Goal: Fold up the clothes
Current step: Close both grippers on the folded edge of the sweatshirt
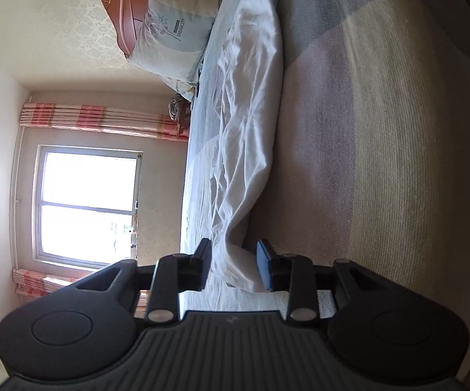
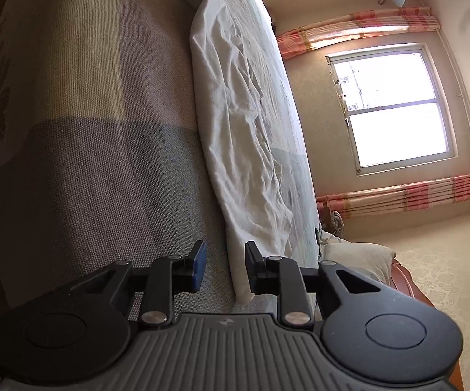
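Closest, left black two-finger gripper (image 1: 233, 265) released, jaws parted on either side of one end of the long, crumpled white cloth garment (image 1: 251, 123); right black two-finger gripper (image 2: 225, 268) likewise released, straddling the opposite end (image 2: 241, 150). Garment stretched in a narrow, wrinkled strip on the striped grey and beige woven bed cover (image 1: 381, 150); probably doubled lengthwise, though hard to confirm. Risk: pinching only the top layer, or catching the cover too, so the strip sags or twists. No containers visible. Farther off, pale printed pillow (image 1: 176, 29), then bright window (image 2: 394, 104).
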### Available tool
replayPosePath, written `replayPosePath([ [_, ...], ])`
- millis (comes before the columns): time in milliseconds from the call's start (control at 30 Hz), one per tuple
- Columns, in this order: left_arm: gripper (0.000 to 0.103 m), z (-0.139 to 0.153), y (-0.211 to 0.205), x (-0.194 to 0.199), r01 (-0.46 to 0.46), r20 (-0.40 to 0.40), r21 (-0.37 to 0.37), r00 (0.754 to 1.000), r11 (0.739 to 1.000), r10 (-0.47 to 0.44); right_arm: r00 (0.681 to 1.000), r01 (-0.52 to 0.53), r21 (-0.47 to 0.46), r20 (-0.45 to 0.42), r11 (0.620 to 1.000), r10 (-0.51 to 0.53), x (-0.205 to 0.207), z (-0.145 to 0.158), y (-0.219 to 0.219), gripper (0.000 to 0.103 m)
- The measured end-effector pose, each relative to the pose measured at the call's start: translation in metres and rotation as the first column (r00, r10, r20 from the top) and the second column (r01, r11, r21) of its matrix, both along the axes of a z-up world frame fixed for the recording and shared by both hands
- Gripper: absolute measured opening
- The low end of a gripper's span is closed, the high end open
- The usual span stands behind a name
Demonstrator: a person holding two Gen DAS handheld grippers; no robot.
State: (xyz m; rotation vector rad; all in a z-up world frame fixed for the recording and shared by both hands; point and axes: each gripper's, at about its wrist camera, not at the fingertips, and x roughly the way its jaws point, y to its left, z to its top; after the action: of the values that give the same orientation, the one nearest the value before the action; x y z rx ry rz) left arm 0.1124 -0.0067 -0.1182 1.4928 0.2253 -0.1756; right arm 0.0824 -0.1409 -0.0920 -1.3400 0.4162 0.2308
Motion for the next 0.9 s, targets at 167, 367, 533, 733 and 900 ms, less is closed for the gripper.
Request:
replayPosePath([
  [167, 0.065, -0.001, -0.003, 0.024, 0.015, -0.022, 0.008, 1.0, 1.0, -0.015, 0.999, 0.023, 0.025, -0.027, 0.999, -0.022, 0.024, -0.002, -0.008, 0.048],
  [367, 0.064, -0.002, -0.007, 0.055, 0.031, -0.046, 0.021, 0.999, 0.999, -0.03, 0.998, 0.026, 0.074, -0.066, 0.997, -0.021, 0.058, -0.001, -0.016, 0.048],
  [533, 0.063, -0.004, -0.006, 0.077, 0.032, -0.07, 0.034, 0.997, 0.999, -0.029, 0.998, -0.009, 0.057, -0.064, 0.998, 0.013, 0.087, -0.005, -0.01, 0.049],
  [733, 0.064, 0.001, 0.003, 0.085, 0.005, -0.118, 0.009, 0.993, 1.0, -0.003, 0.995, -0.057, 0.029, -0.075, 0.998, 0.059, 0.098, -0.003, -0.017, 0.058],
  [900, 0.063, 0.004, 0.001, 0.088, -0.008, -0.132, -0.011, 0.991, 1.0, 0.006, 0.996, -0.061, -0.069, -0.075, 0.996, 0.056, 0.094, -0.005, -0.024, 0.065],
])
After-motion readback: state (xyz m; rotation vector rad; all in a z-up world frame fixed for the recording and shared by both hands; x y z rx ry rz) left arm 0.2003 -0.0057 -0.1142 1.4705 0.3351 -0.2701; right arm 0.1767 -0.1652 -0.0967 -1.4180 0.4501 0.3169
